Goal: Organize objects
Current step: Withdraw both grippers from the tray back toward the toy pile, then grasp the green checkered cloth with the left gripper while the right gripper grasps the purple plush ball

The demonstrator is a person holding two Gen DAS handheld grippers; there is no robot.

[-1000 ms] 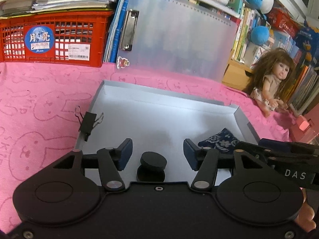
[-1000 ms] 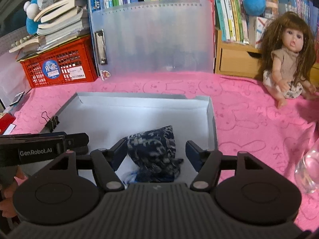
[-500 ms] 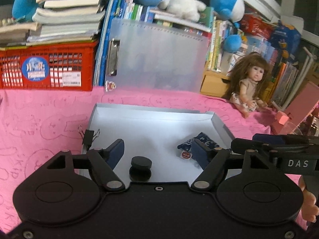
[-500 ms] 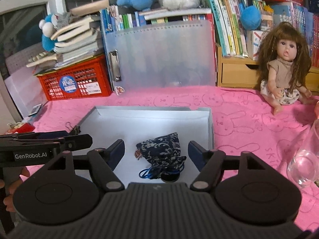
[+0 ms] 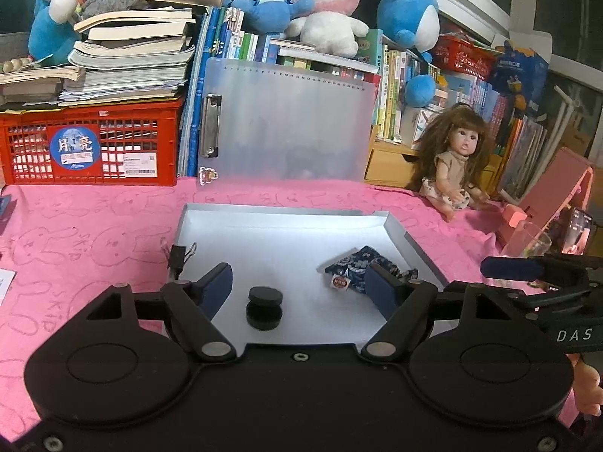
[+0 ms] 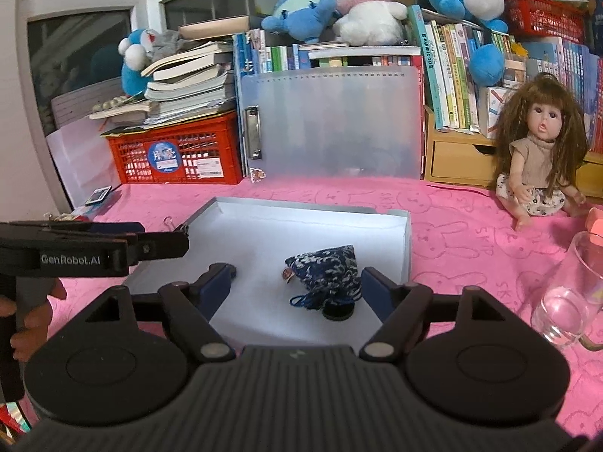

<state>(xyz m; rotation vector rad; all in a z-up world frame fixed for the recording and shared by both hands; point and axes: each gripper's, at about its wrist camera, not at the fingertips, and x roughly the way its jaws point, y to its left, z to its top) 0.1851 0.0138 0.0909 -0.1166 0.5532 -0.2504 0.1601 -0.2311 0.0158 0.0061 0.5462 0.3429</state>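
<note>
Pink cloth printed with rabbit outlines (image 5: pixel 94 226) covers the table. A shallow white tray (image 5: pixel 422 252) with low grey walls lies flat in the middle of it. Inside the tray, towards its near left, sit two black round discs (image 5: pixel 264 307), one stacked on the other. Towards the near right of the tray lies a dark blue pouch with a white pattern (image 6: pixel 328 271); a small round tag sits at its left edge and a blue cord trails at its near side. In the right wrist view a black disc shows at the pouch's near edge. A black binder clip (image 5: pixel 178 256) grips the tray's left wall.

The left gripper (image 5: pixel 297 282) hovers over the near part of the tray. Its jaws are opening, with the discs seen in the gap between them but not touched. The right gripper (image 6: pixel 297 282) hovers just to its right. Its jaws are also opening, with the pouch seen between them and free of both pads. A person's hand (image 6: pixel 26 324) holds the left gripper's handle.

At the far edge of the table stand a red plastic crate (image 5: pixel 90 147) with books piled on it, a frosted clipboard (image 5: pixel 290 124) leaning upright, and shelves of books with plush toys on top. A long-haired doll (image 6: pixel 539 158) sits at the far right. A clear glass (image 6: pixel 569 293) stands near right on the cloth, well apart from the tray.
</note>
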